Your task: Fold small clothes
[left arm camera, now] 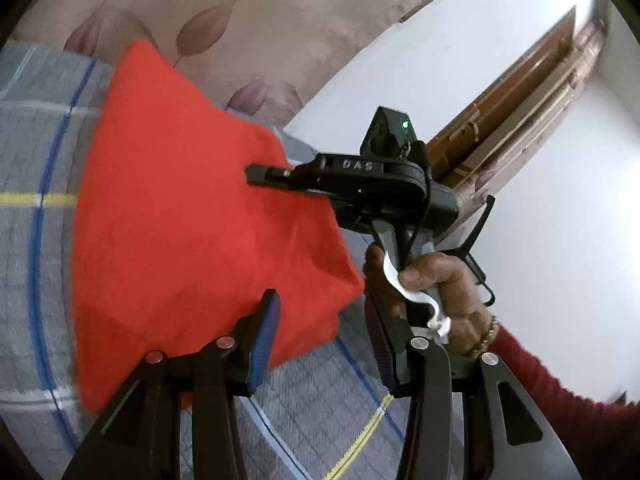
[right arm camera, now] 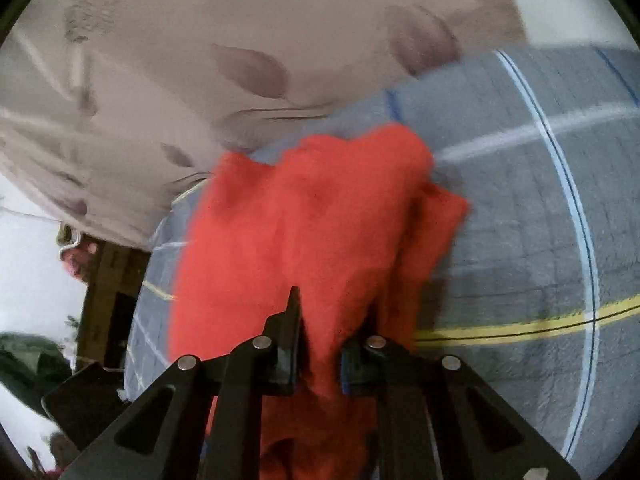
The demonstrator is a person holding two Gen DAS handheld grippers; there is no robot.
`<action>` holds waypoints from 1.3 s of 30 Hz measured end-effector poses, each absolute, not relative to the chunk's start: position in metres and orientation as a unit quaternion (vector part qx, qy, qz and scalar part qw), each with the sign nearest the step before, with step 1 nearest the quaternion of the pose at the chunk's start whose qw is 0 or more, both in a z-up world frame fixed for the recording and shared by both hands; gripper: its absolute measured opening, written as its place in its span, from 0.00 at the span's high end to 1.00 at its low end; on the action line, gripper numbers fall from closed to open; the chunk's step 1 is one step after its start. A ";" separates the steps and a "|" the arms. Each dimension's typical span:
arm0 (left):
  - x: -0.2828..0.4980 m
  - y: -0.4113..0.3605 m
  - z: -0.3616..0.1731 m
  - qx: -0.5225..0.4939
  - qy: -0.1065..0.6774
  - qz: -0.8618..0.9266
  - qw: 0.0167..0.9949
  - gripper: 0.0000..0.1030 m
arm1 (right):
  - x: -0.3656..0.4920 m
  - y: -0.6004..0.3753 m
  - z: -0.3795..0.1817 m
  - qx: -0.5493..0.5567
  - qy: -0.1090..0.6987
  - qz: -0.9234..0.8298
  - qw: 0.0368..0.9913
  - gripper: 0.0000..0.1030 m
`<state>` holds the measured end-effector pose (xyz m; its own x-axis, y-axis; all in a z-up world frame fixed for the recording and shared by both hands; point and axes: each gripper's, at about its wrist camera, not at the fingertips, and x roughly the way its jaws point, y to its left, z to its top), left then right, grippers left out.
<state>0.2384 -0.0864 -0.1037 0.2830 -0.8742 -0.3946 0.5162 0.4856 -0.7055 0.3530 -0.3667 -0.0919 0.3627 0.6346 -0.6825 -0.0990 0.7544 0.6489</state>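
Note:
A small red-orange garment [left arm camera: 180, 200] lies on a grey checked blanket [left arm camera: 32, 140]. In the left wrist view my left gripper [left arm camera: 320, 300] stands open. Its blue-padded left finger [left arm camera: 262, 344] rests against the garment's near edge, and the pads do not press the cloth. A hand [left arm camera: 440, 280] holds my right gripper [left arm camera: 252, 170], which reaches in from the right with its tips on the garment. In the right wrist view the right gripper [right arm camera: 334, 312] is shut on a bunched fold of the garment [right arm camera: 320, 208]. The cloth hides most of its right finger.
The blanket [right arm camera: 520, 220] has blue, white and yellow stripes. A beige leaf-patterned fabric [left arm camera: 240, 20] lies behind it. A wooden door frame [left arm camera: 520, 100] and a white wall stand to the right. A red sleeve [left arm camera: 560, 392] enters at lower right.

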 end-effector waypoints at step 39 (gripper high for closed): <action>0.280 -0.137 -0.095 -0.134 0.389 -0.439 0.798 0.41 | 0.214 -0.404 -0.130 0.409 0.489 0.289 0.715 0.96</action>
<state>0.2795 -0.1372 -0.0951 0.3112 -0.8061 -0.5033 0.5967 0.5779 -0.5567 0.2142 -0.4044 -0.1303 0.3552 0.8123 -0.4625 -0.0136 0.4992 0.8664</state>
